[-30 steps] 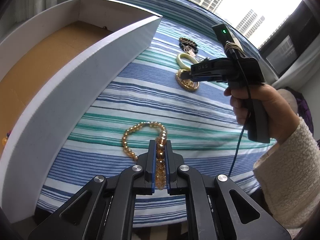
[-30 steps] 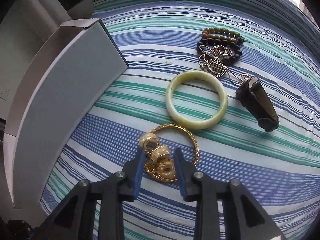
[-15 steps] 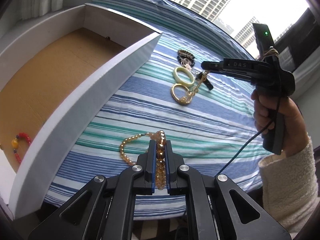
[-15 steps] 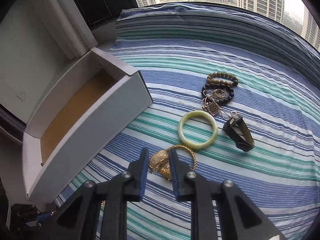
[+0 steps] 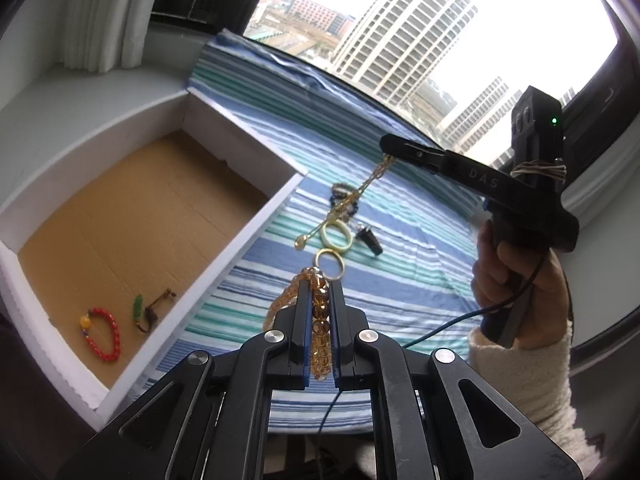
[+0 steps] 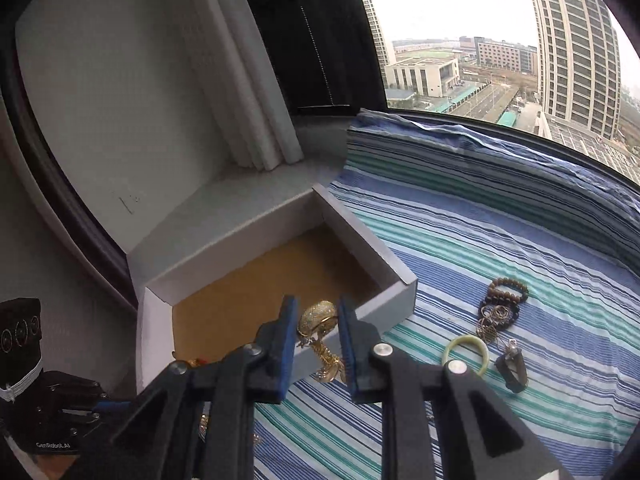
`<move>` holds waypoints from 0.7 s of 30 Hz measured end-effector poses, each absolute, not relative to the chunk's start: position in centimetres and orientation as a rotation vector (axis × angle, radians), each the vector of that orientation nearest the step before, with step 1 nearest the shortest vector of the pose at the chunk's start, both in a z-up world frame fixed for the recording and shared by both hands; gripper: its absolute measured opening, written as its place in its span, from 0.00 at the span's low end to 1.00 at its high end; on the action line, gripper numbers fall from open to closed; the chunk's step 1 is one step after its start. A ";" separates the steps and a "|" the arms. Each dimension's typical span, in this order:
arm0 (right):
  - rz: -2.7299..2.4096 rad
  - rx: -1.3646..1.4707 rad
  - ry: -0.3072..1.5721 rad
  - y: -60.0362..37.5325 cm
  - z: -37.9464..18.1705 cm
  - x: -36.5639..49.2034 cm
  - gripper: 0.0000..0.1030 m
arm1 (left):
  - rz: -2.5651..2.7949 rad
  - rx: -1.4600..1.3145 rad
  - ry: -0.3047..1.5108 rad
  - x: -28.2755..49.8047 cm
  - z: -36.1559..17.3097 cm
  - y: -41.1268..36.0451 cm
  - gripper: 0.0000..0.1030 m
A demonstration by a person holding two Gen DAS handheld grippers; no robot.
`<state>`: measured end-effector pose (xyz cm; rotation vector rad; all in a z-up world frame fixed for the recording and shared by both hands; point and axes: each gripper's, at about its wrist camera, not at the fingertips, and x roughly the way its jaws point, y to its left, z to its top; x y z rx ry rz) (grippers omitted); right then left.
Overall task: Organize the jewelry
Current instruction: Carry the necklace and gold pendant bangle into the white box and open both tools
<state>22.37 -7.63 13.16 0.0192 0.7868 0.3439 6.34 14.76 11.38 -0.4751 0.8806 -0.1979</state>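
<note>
Both tongs grip jewelry: left gripper (image 5: pixel 320 320) amber beads (image 5: pixel 318 308), right gripper (image 6: pixel 318 334) gold chain (image 6: pixel 320 332); box (image 5: pixel 256 216) holds a few pieces, several remain on cloth (image 6: pixel 500 248).

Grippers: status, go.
Left gripper shut on amber bead bracelet. Right gripper shut on gold chain, lifted. White box open, path clear.

You face a wide window (image 6: pixel 500 40) with pale daylight and tall towers (image 5: pixel 404 36) outside; white curtains (image 6: pixel 248 92) hang beside it, above a striped cloth (image 6: pixel 500 240).
</note>
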 end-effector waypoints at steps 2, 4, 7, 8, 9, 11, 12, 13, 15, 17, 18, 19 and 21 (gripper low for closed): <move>0.383 0.006 0.770 -5.9 14.4 22.9 0.20 | -0.178 -0.464 0.832 6.1 13.4 16.0 0.05; 0.414 -0.004 0.760 -4.4 15.1 23.6 0.20 | -0.146 -0.451 0.787 6.0 15.0 17.4 0.05; 0.445 -0.013 0.754 -2.6 15.5 24.9 0.20 | -0.092 -0.442 0.746 6.6 16.2 19.3 0.05; 0.455 -0.015 0.754 -2.1 15.4 25.4 0.20 | -0.073 -0.439 0.739 6.8 16.1 20.0 0.05; 0.462 -0.016 0.757 -1.5 15.3 25.8 0.20 | -0.054 -0.437 0.737 7.2 15.8 20.6 0.05; 0.472 -0.017 0.769 -0.6 14.7 26.7 0.20 | -0.016 -0.438 0.746 8.1 14.6 21.9 0.05; 0.475 -0.018 0.777 -0.2 14.3 27.2 0.20 | 0.001 -0.439 0.756 8.7 13.7 22.5 0.05; 0.478 -0.019 0.787 0.2 13.7 27.7 0.20 | 0.020 -0.440 0.769 9.4 12.5 22.9 0.05; 0.483 -0.023 0.810 1.0 12.4 28.6 0.20 | 0.058 -0.445 0.802 10.7 10.1 24.1 0.05; 0.482 -0.027 0.844 1.6 10.6 29.6 0.20 | 0.093 -0.456 0.847 12.1 7.3 25.3 0.05; 0.474 -0.034 0.862 2.0 9.7 30.1 0.20 | 0.109 -0.467 0.874 12.7 5.8 26.0 0.05; 0.461 -0.045 0.875 2.3 8.7 30.6 0.20 | 0.124 -0.476 0.902 13.5 4.2 26.7 0.05; 0.437 -0.068 0.896 2.6 6.5 31.6 0.20 | 0.158 -0.484 0.958 14.7 1.2 27.7 0.05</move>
